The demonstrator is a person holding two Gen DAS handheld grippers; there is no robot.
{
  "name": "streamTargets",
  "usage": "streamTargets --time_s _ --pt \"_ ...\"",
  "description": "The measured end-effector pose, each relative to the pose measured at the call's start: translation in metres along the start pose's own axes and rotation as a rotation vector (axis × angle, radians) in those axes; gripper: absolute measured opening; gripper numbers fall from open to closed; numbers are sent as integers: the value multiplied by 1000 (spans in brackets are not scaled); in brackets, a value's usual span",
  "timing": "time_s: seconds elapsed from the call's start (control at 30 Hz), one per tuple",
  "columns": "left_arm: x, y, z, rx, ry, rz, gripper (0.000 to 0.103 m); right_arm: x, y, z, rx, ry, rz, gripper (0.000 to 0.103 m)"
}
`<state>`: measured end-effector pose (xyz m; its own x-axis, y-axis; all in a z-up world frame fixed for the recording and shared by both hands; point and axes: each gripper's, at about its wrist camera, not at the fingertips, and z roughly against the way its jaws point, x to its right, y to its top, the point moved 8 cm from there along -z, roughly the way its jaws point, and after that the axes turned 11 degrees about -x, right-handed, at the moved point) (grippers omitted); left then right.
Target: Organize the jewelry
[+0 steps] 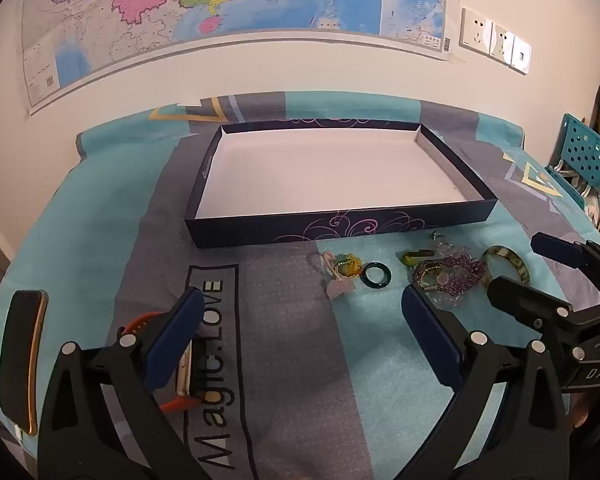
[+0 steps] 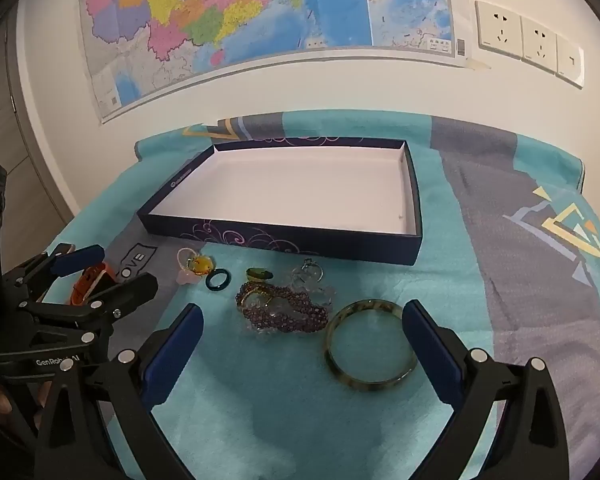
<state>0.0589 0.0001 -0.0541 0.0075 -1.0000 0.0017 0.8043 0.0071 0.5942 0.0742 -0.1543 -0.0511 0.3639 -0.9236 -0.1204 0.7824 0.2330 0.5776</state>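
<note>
A dark blue box lid (image 1: 340, 226) (image 2: 284, 240) with a white, empty inside lies on the cloth. In front of it lie a green-brown bangle (image 2: 370, 344) (image 1: 508, 260), purple bead bracelets (image 2: 284, 310) (image 1: 452, 274), a dark green ring (image 2: 219, 280) (image 1: 376, 275), a yellow-and-pink charm (image 2: 198, 266) (image 1: 342, 270), a small green piece (image 2: 259, 275) and clear beads (image 2: 314, 280). My left gripper (image 1: 302, 320) is open and empty, left of the jewelry. My right gripper (image 2: 302, 336) is open and empty, with the bangle between its fingers near the right one.
An orange-strapped watch (image 1: 180, 364) (image 2: 90, 282) lies by my left gripper's left finger. A phone (image 1: 22, 360) lies at the left edge. The table has a teal and grey cloth (image 1: 292, 360). A wall with a map (image 1: 220, 0) stands behind it.
</note>
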Motion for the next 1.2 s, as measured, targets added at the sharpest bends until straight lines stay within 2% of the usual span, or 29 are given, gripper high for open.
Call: streamTargets --time_s 0.23,0.37,1.2 --pt "-2 0 0 -2 -3 4 97 -3 6 5 23 -3 13 96" --pt "2 -1 0 0 4 5 97 1 -3 0 18 11 1 96" --pt "-1 -1 1 -1 2 11 97 -3 -1 -4 -4 20 -1 96"
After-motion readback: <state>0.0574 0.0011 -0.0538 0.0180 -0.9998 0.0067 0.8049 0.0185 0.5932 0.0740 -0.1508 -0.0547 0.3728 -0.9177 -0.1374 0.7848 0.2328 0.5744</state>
